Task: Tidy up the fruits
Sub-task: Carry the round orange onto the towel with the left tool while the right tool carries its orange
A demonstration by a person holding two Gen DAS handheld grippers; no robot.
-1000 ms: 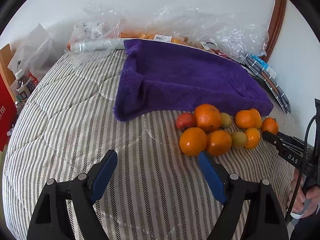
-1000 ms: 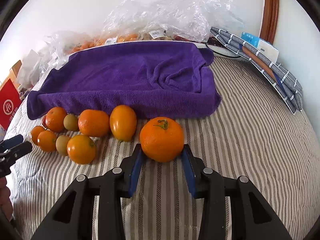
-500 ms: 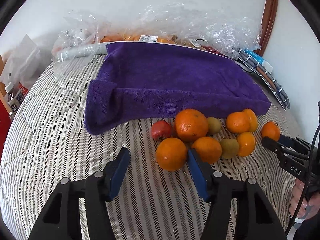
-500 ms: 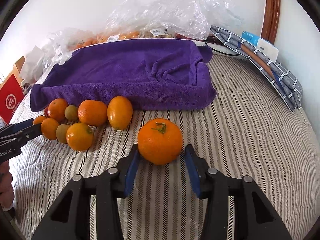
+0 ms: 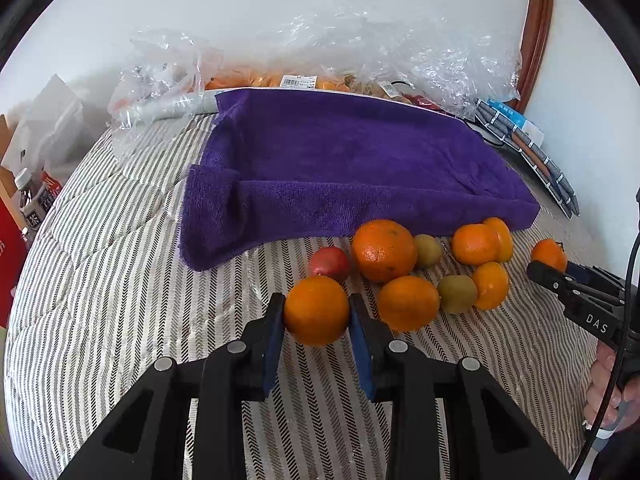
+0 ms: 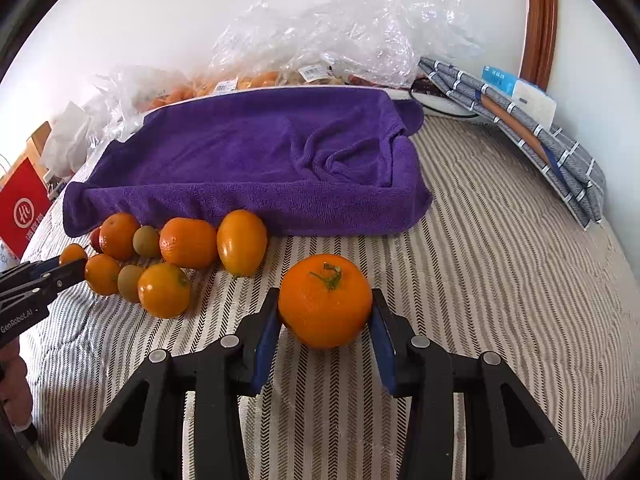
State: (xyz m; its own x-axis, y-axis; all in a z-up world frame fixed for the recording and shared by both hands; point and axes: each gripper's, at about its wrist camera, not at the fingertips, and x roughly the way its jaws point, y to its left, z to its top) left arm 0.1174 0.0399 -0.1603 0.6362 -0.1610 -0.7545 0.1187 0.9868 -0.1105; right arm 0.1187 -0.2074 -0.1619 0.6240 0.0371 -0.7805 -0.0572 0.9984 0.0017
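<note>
My left gripper is shut on an orange at the near edge of the fruit pile. Behind it lie a red fruit, a big orange, another orange and green-brown fruits. My right gripper has a stemmed orange between its blue pads, gripped on the striped bedcover. The pile shows to its left. A purple towel lies behind the fruit.
Clear plastic bags of fruit line the wall behind the towel. Folded grey cloths lie at the right. A red box and bottles stand at the left edge of the striped bed.
My left gripper moved right and forward to the pile and closed on the near orange. My right gripper, still on the stemmed orange, drew back slightly from the pile.
</note>
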